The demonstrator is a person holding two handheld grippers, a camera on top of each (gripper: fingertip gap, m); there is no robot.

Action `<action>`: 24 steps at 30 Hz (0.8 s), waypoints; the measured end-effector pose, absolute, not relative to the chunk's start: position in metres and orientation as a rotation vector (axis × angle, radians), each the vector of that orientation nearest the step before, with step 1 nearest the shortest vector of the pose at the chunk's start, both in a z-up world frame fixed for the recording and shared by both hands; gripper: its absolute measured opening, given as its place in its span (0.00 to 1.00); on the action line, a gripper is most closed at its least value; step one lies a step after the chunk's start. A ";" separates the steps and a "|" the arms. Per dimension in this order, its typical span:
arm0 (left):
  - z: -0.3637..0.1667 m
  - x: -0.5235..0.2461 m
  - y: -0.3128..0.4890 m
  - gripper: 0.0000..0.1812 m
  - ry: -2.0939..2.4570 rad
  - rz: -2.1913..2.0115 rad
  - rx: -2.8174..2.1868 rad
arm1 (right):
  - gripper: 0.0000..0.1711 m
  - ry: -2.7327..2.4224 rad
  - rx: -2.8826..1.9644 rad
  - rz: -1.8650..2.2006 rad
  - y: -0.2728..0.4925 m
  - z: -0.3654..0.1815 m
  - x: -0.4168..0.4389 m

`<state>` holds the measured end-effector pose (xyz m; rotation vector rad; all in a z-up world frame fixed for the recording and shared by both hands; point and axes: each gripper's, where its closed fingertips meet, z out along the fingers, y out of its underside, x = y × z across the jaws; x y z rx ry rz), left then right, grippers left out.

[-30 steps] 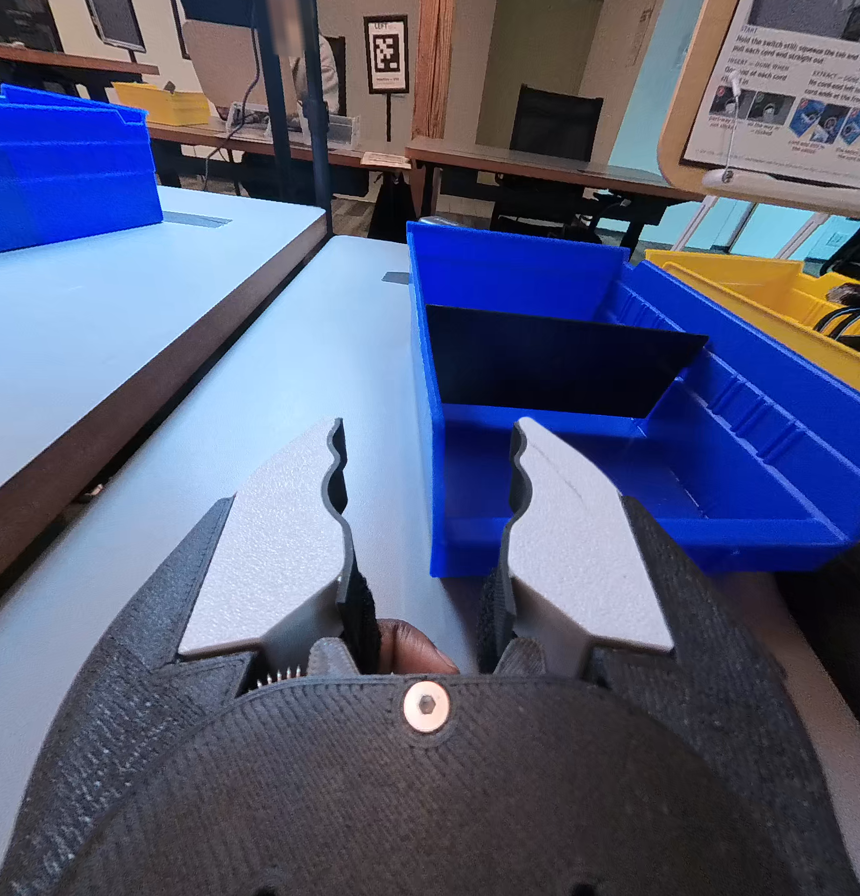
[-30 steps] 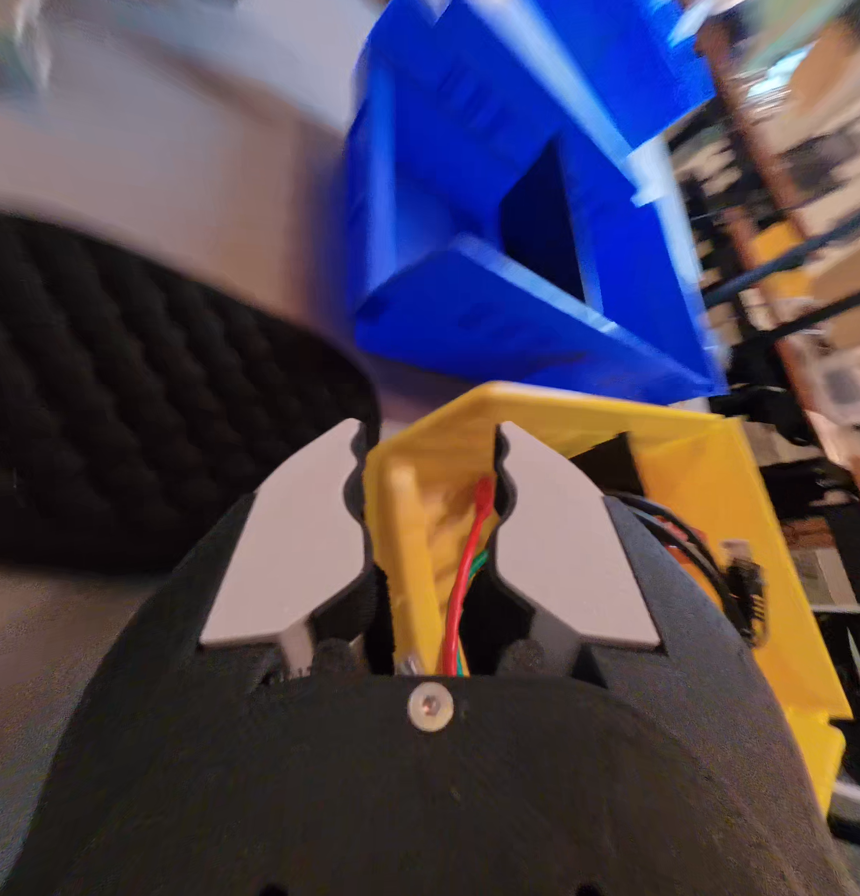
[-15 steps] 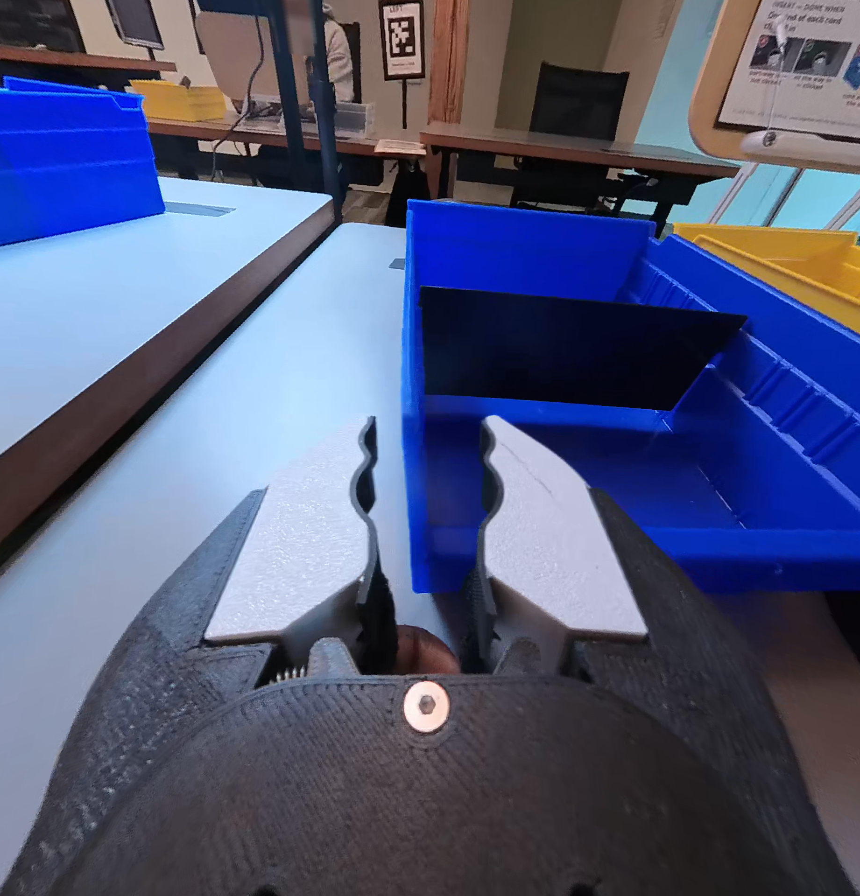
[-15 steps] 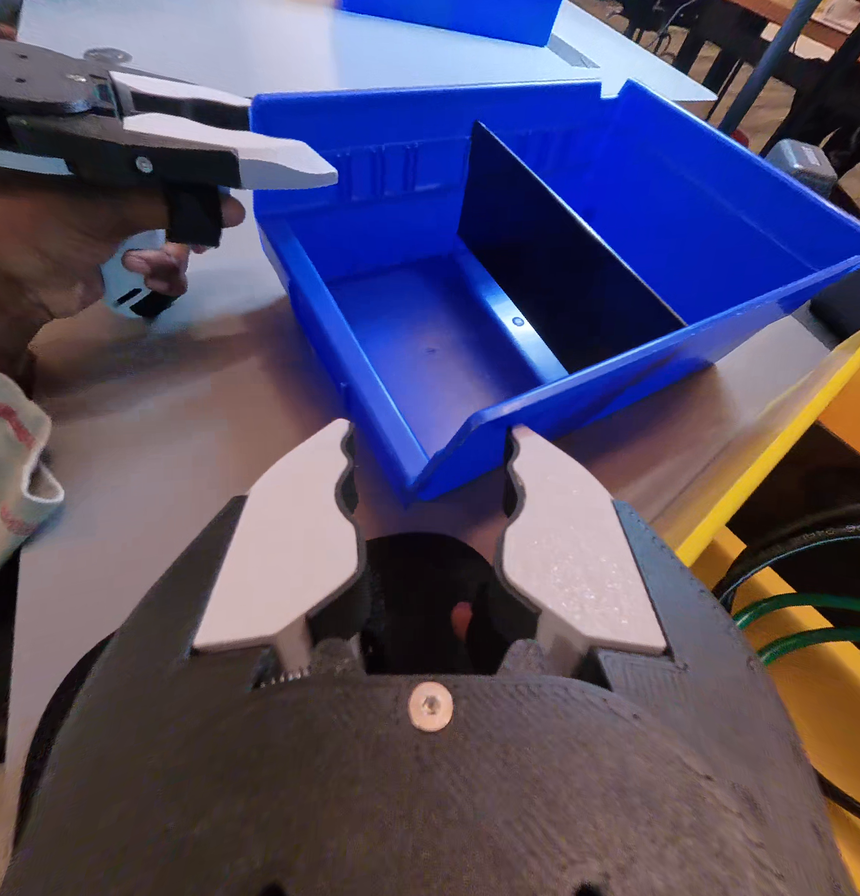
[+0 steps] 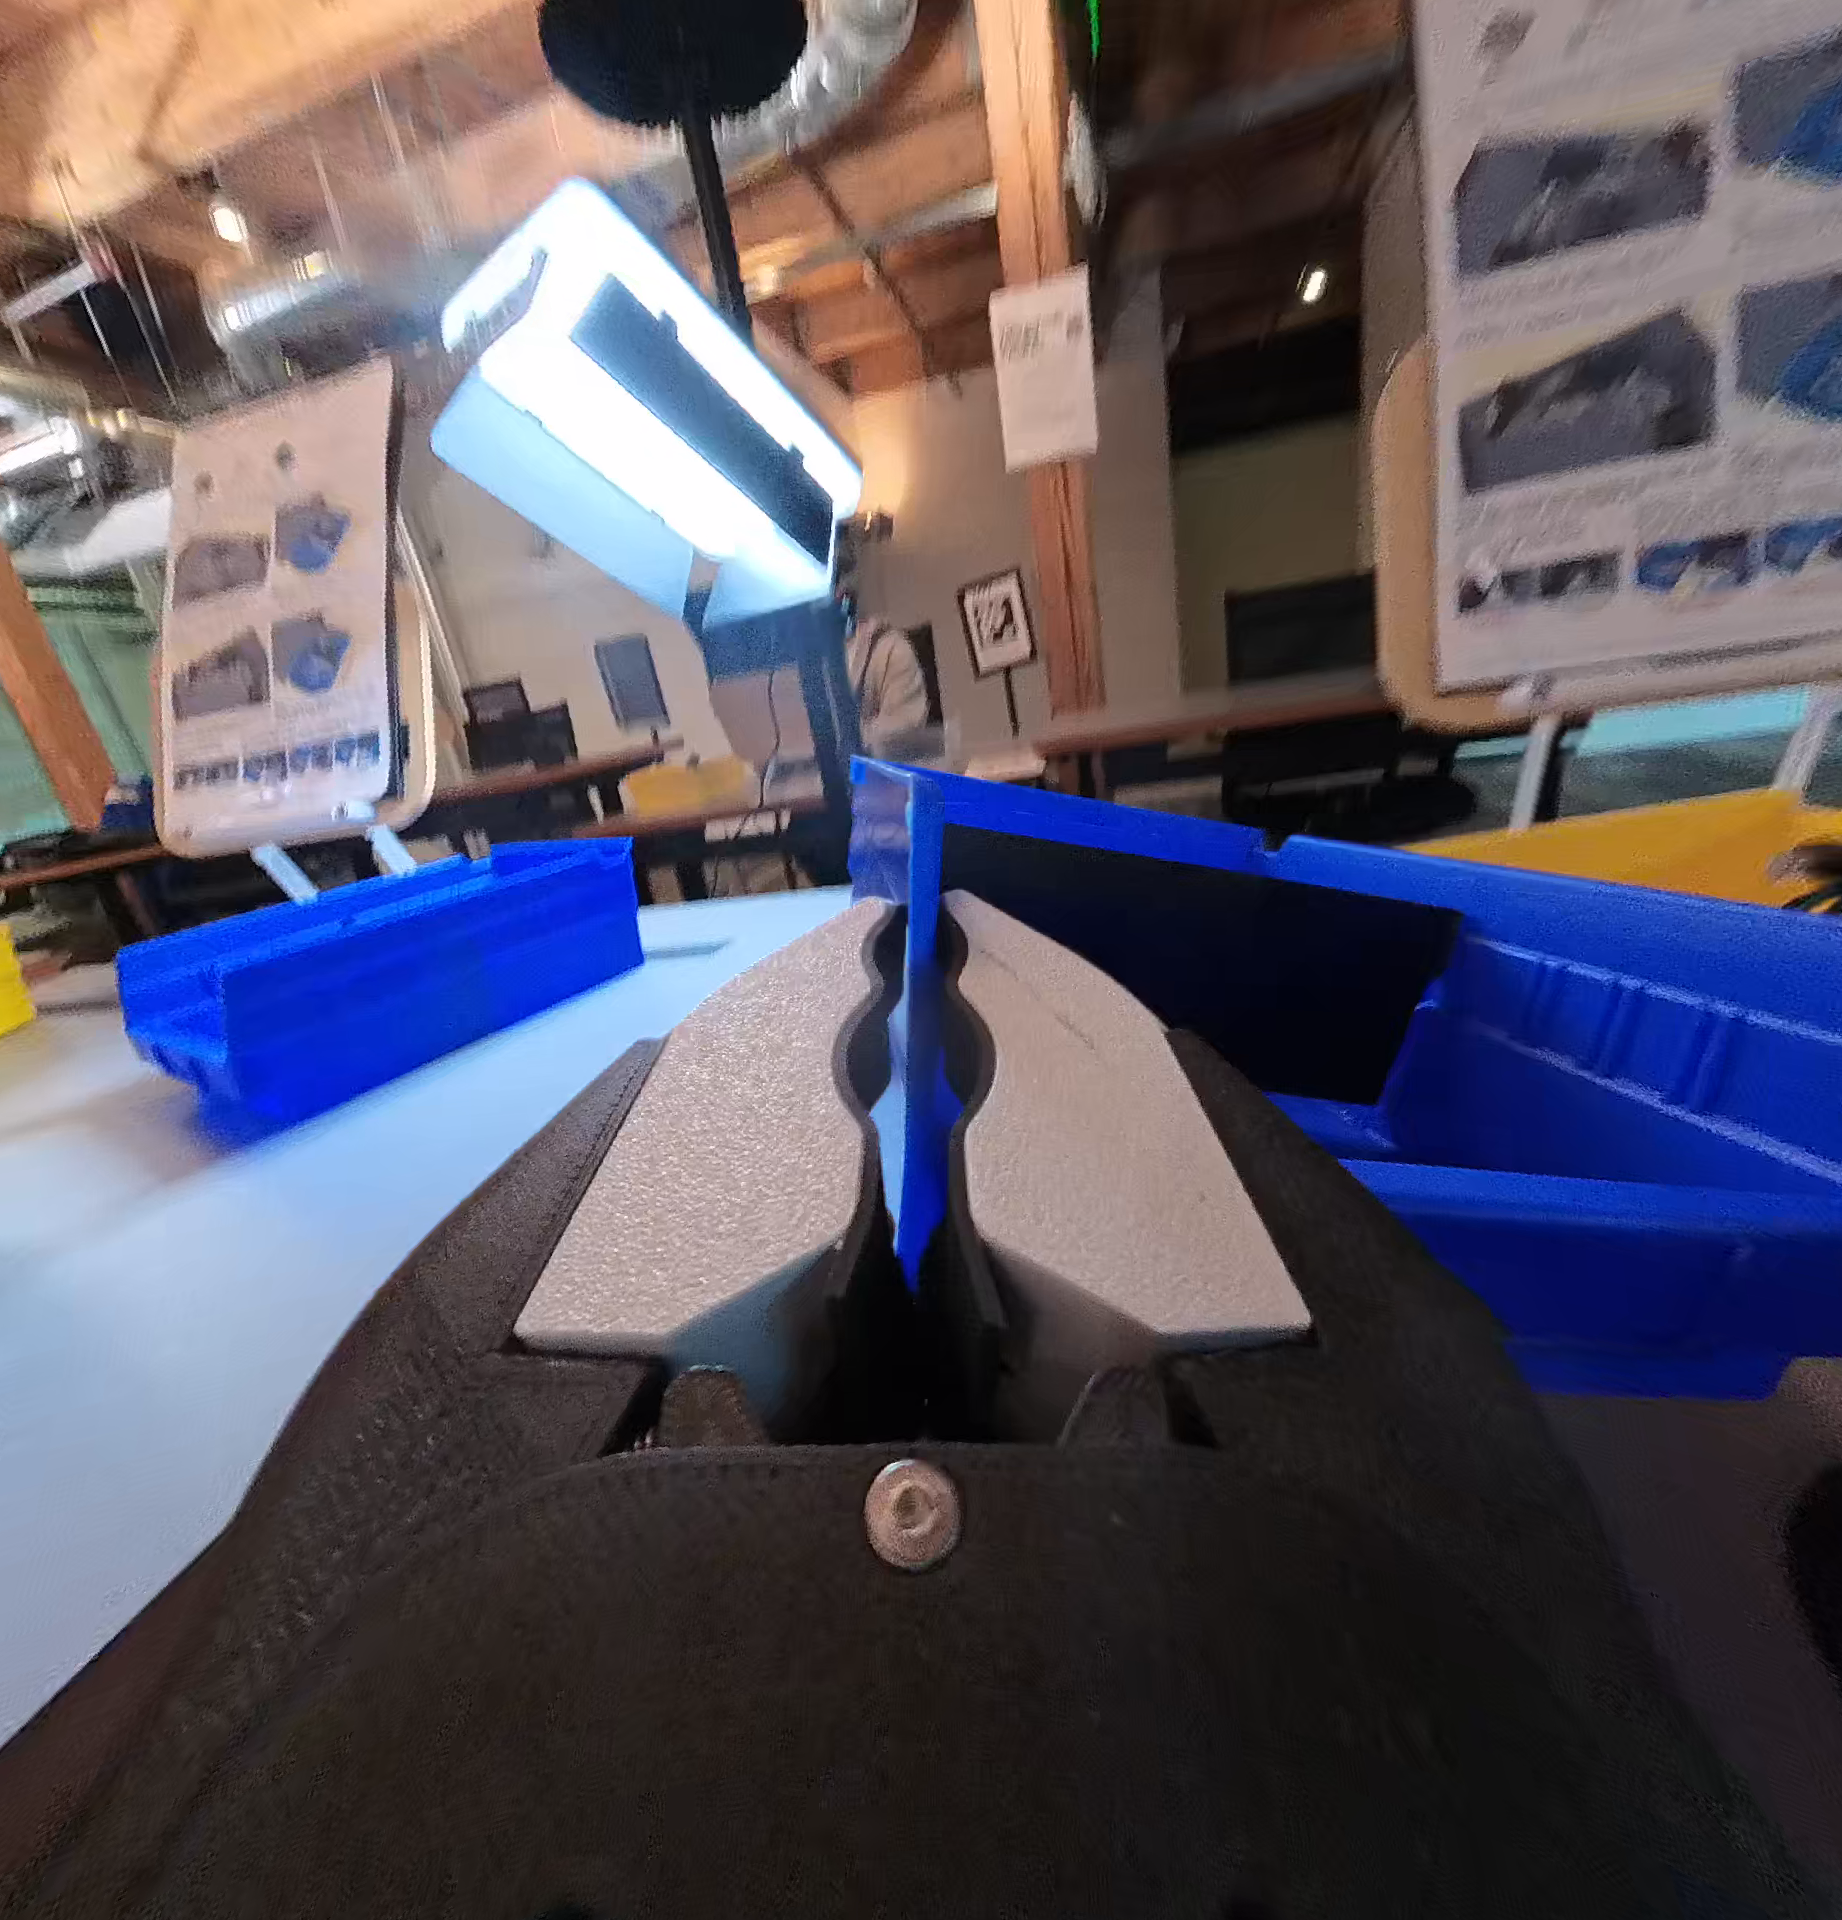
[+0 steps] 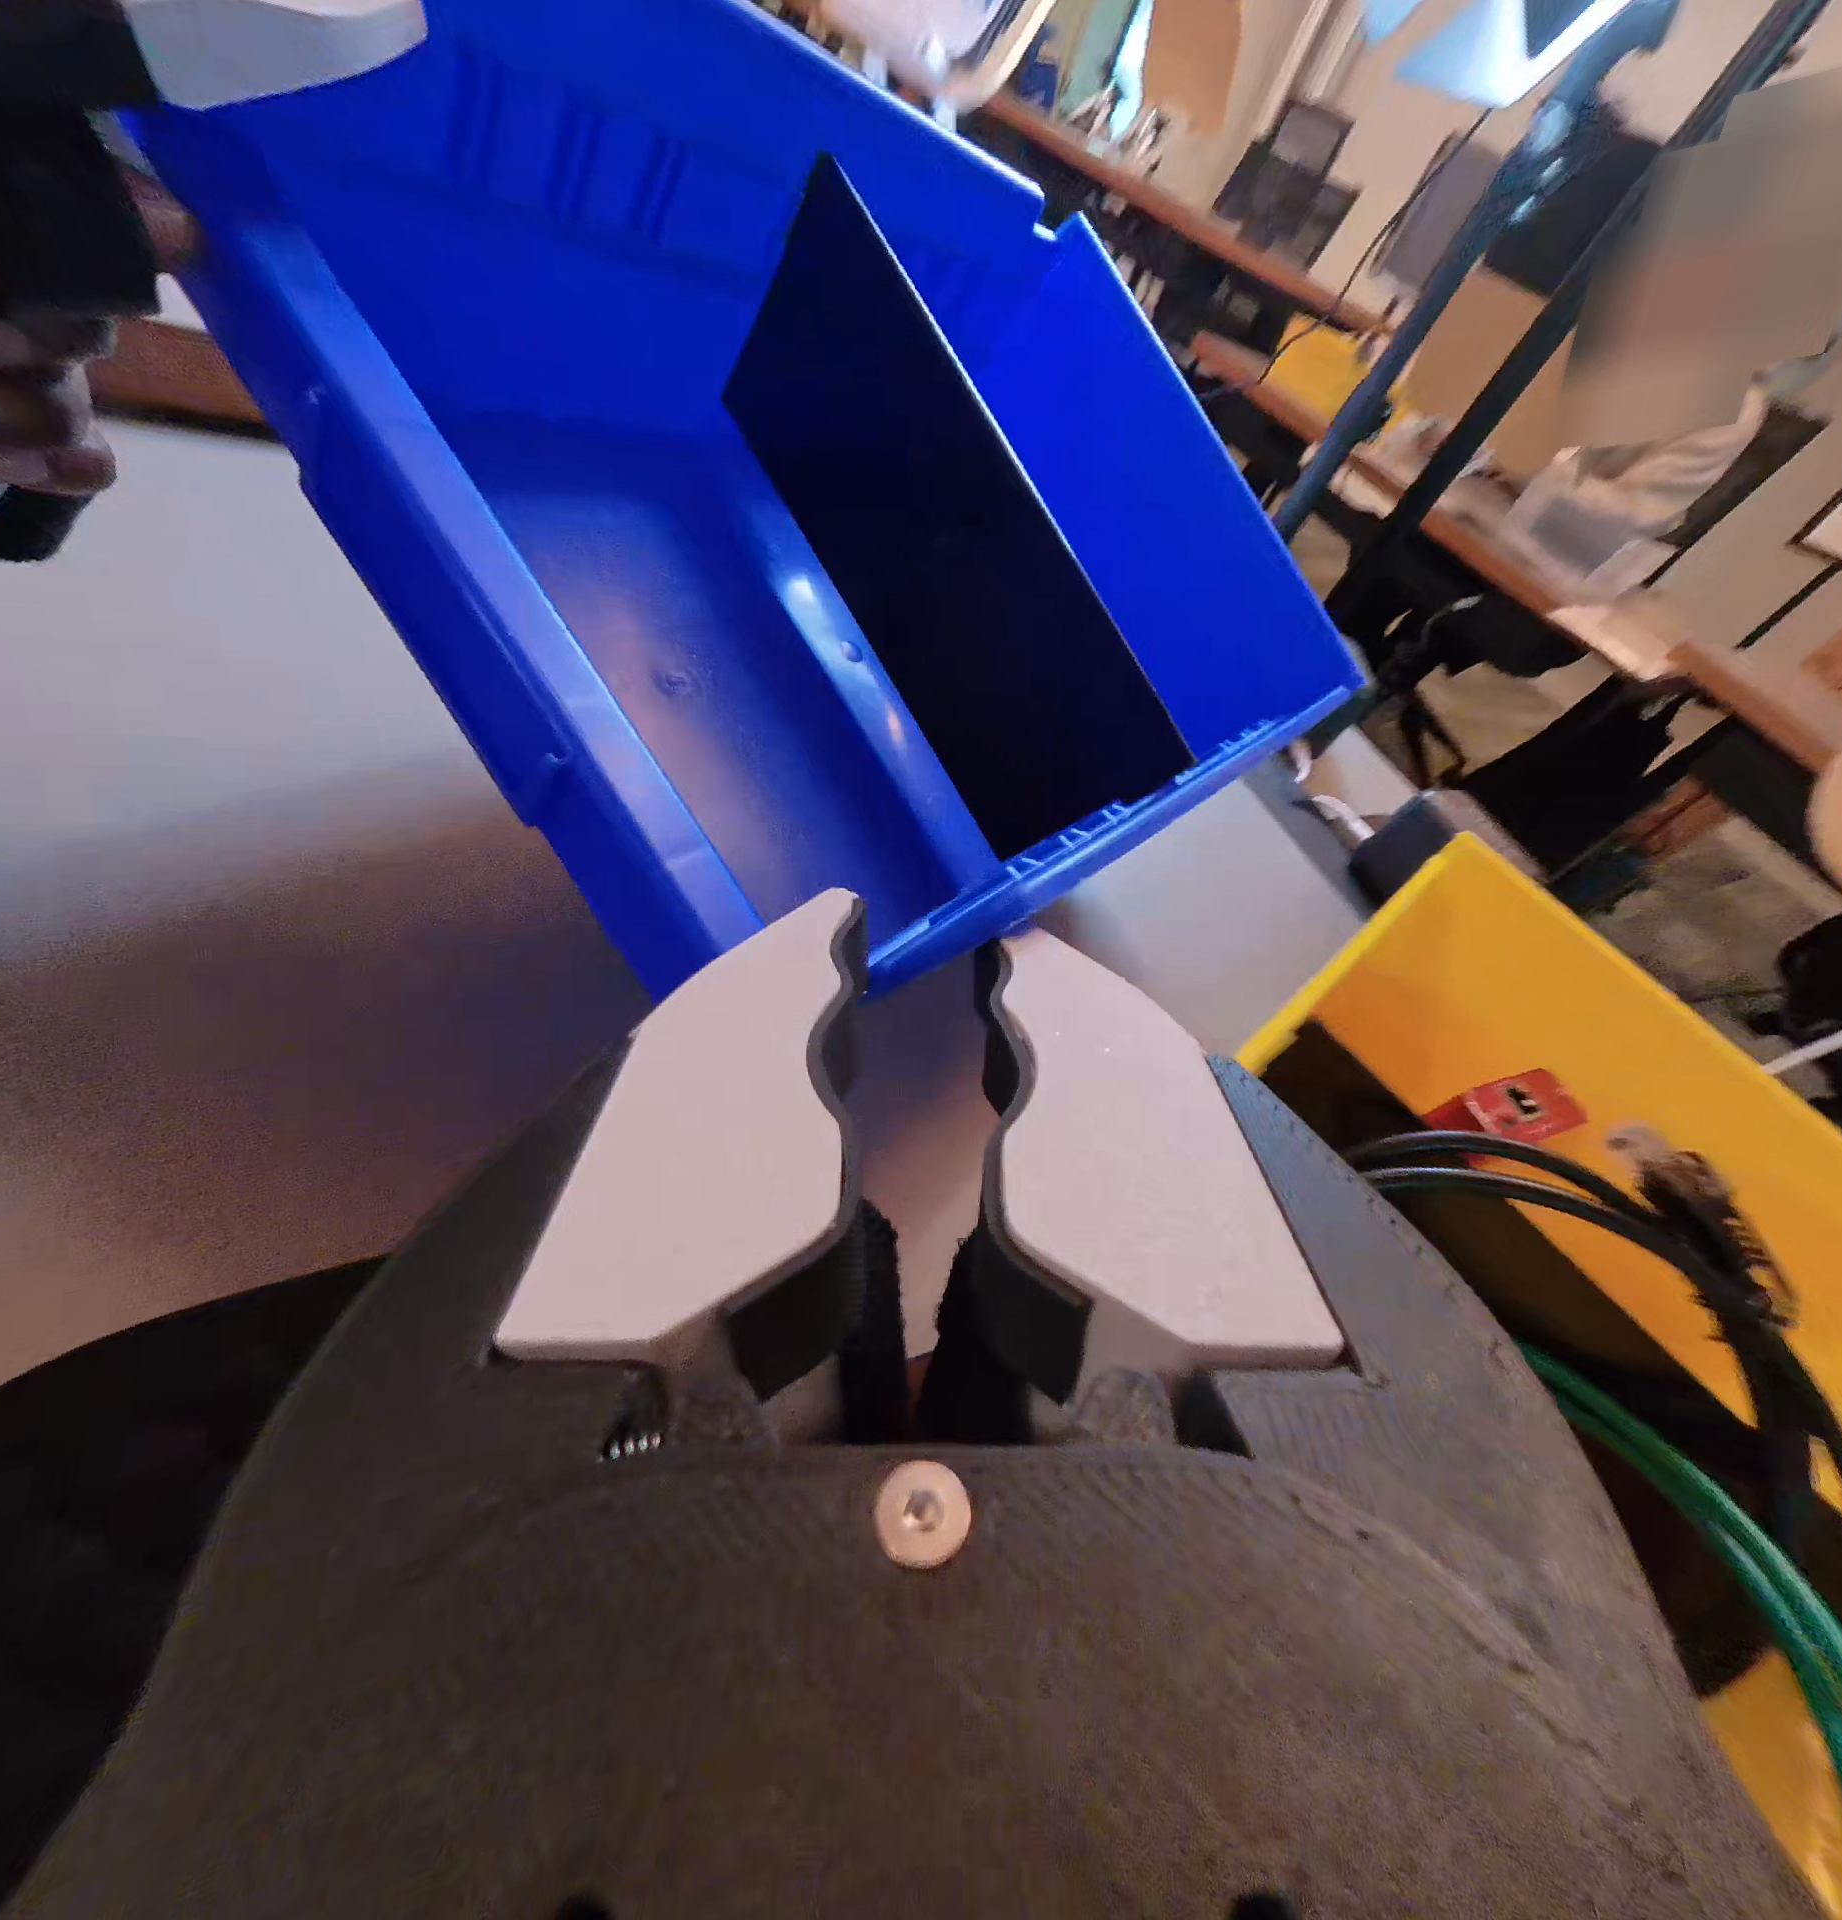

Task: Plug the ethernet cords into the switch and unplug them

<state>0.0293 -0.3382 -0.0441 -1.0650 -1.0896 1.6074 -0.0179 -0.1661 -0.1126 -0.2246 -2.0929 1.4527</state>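
Note:
My left gripper (image 5: 917, 925) is shut on the near side wall of an empty blue bin (image 5: 1623, 1039) with a black divider (image 5: 1156, 956). In the right wrist view the same blue bin (image 6: 481, 312) looks tilted, and the left gripper's fingers (image 6: 273, 42) grip its far wall. My right gripper (image 6: 927, 935) has its jaws a little apart, its tips at the bin's near corner, with nothing between the pads. A black ethernet cord (image 6: 1686, 1195) and a green cord (image 6: 1779, 1558) lie in a yellow bin (image 6: 1519, 987) to the right. I see no switch.
A small red item (image 6: 1509, 1107) lies in the yellow bin. A second blue bin (image 5: 377, 987) stands on the grey table (image 5: 169, 1247) at the left. A lamp (image 5: 636, 416) and poster boards (image 5: 1644, 364) stand behind. A hand (image 6: 23, 416) holds the left gripper. My hands' fingertips stand some 20 cm from each other.
My left gripper has closed on the blue bin's wall and its view has pitched upward. My right gripper's jaws have narrowed and moved up to the bin's near corner.

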 end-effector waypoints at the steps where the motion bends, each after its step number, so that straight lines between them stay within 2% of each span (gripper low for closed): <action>1: -0.034 0.033 -0.330 0.02 -1.042 1.610 -1.026 | 0.12 -2.050 -0.218 1.467 -0.159 -0.104 -0.017; 6: 0.014 0.052 -0.277 0.03 -0.861 1.611 -0.885 | 0.10 -1.831 -0.201 1.483 -0.106 -0.050 -0.007; 13: 0.058 0.041 -0.161 0.04 -0.637 1.504 -0.835 | 0.10 -1.623 -0.317 1.374 0.019 0.000 0.001; 18: 0.059 0.004 -0.055 0.04 -0.548 1.330 -0.949 | 0.10 -1.574 -0.493 1.256 0.127 -0.004 0.001; 24: 0.022 -0.045 0.057 0.04 -0.547 1.128 -1.140 | 0.10 -1.611 -0.736 1.114 0.231 -0.045 -0.005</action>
